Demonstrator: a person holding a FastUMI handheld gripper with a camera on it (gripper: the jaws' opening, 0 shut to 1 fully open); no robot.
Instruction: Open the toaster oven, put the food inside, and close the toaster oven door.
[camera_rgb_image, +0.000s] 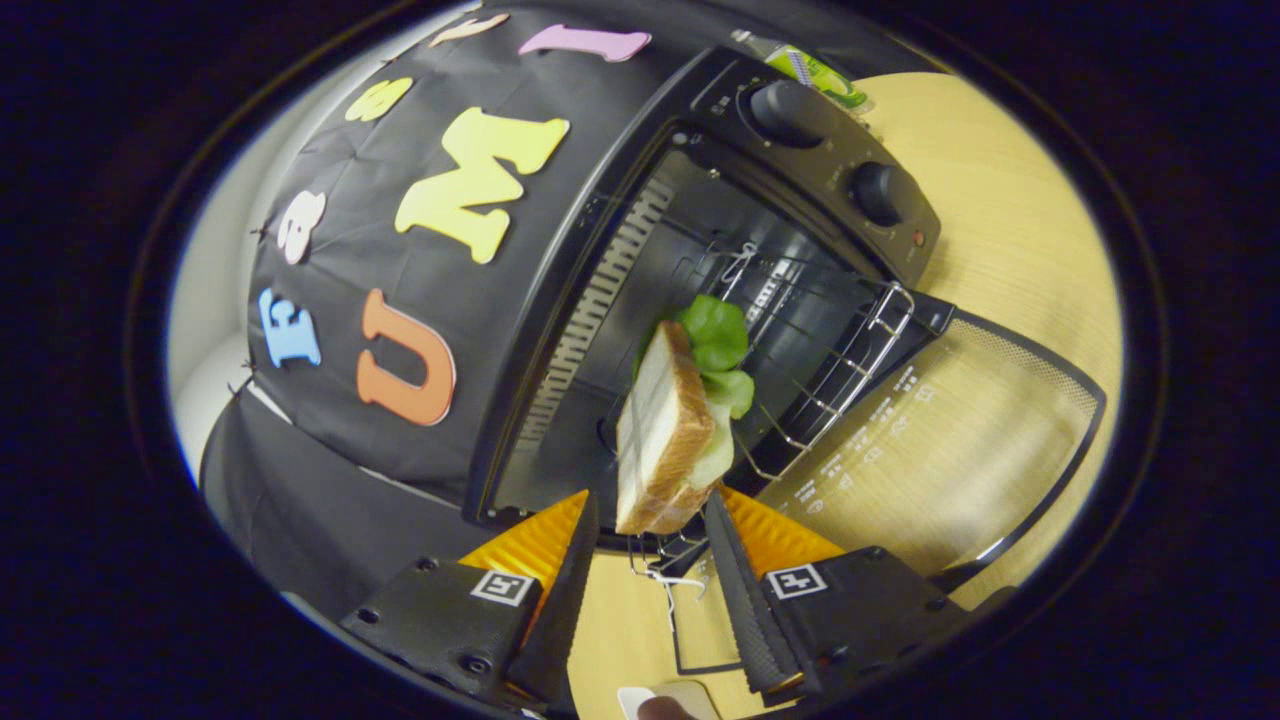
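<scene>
Toaster oven (600, 300) stands open on wooden table (1010, 230), cavity dark at left. Sandwich (668, 430), lettuce showing, sits on edge just ahead of gripper (645, 520), over pulled-out wire rack (830, 380). Fingers spread apart; right one looks to touch bread, left one clear, so no grip. Glass door (960, 440) lies folded down at right. Judgement: food step nearly done; next, back away, then swing door shut.
</scene>
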